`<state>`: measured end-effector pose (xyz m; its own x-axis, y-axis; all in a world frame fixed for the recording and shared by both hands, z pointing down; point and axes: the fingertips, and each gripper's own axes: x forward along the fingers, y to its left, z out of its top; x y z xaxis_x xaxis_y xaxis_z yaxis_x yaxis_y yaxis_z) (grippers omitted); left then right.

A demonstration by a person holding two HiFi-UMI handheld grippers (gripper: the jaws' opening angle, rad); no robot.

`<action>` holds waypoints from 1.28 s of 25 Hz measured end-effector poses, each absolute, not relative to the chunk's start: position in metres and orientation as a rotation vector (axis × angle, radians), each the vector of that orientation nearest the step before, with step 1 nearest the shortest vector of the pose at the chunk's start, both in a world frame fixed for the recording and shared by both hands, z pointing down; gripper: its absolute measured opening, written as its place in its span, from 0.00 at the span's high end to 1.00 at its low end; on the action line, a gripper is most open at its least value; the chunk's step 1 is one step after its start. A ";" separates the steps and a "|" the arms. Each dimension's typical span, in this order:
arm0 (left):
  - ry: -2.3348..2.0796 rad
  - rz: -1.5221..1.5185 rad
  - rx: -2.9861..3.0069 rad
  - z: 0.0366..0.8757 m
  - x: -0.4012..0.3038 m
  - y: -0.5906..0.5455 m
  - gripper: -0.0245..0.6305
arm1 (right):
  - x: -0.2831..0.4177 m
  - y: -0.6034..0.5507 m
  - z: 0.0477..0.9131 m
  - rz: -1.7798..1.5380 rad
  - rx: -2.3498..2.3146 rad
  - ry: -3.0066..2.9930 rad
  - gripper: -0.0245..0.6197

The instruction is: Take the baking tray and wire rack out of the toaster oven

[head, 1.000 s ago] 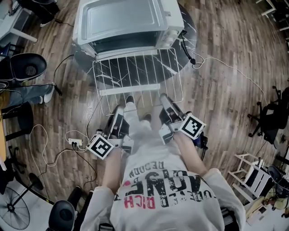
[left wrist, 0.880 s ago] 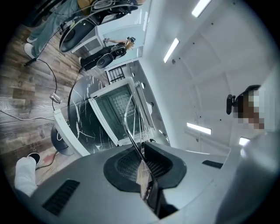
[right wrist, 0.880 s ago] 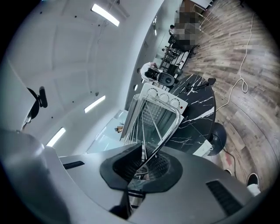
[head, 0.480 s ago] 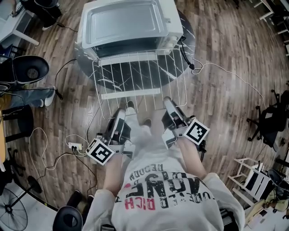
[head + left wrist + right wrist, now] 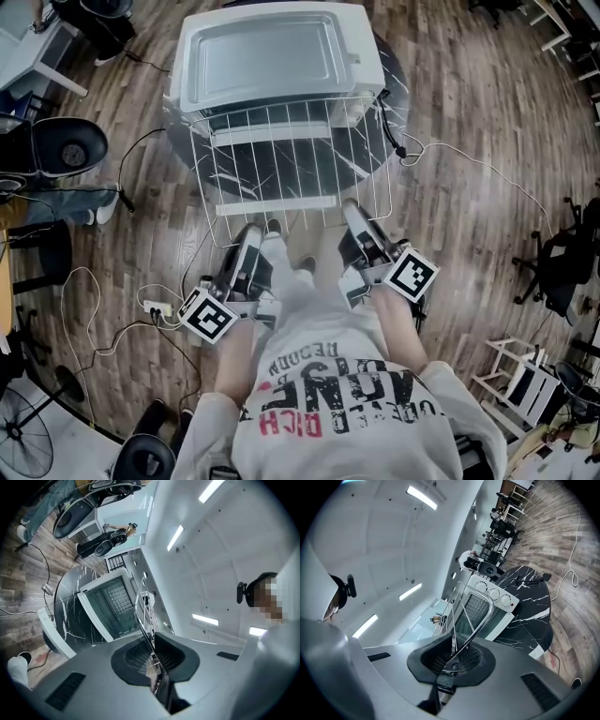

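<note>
Rack (image 5: 277, 205), clamped ahead of the fingers (image 5: 246, 248) by left gripper (image 5: 251, 231) and right gripper (image 5: 351, 207), could twist loose if lifted unevenly.

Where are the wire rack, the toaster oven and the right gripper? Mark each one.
wire rack (image 5: 292, 164), head view, middle of its grid.
toaster oven (image 5: 267, 52), head view, its top panel.
right gripper (image 5: 451, 657), right gripper view, between its jaws, shut on the rack wire.
</note>
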<state>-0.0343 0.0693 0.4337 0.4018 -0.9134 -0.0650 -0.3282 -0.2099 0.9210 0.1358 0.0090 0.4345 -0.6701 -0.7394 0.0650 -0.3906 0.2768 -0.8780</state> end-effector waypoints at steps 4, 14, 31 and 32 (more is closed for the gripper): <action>-1.093 -0.808 1.748 0.429 -0.040 0.058 0.93 | 0.131 -0.002 0.430 -1.355 -1.017 2.198 0.94; -1.089 -0.813 1.736 0.425 -0.052 0.021 0.93 | 0.119 -0.038 0.426 -1.384 -1.031 2.198 0.94; -1.064 -0.754 1.655 0.424 -0.065 -0.031 0.93 | 0.106 -0.086 0.423 -1.456 -1.104 2.202 0.94; -1.068 -0.741 1.642 0.424 -0.066 -0.033 0.93 | 0.105 -0.087 0.422 -1.460 -1.107 2.205 0.94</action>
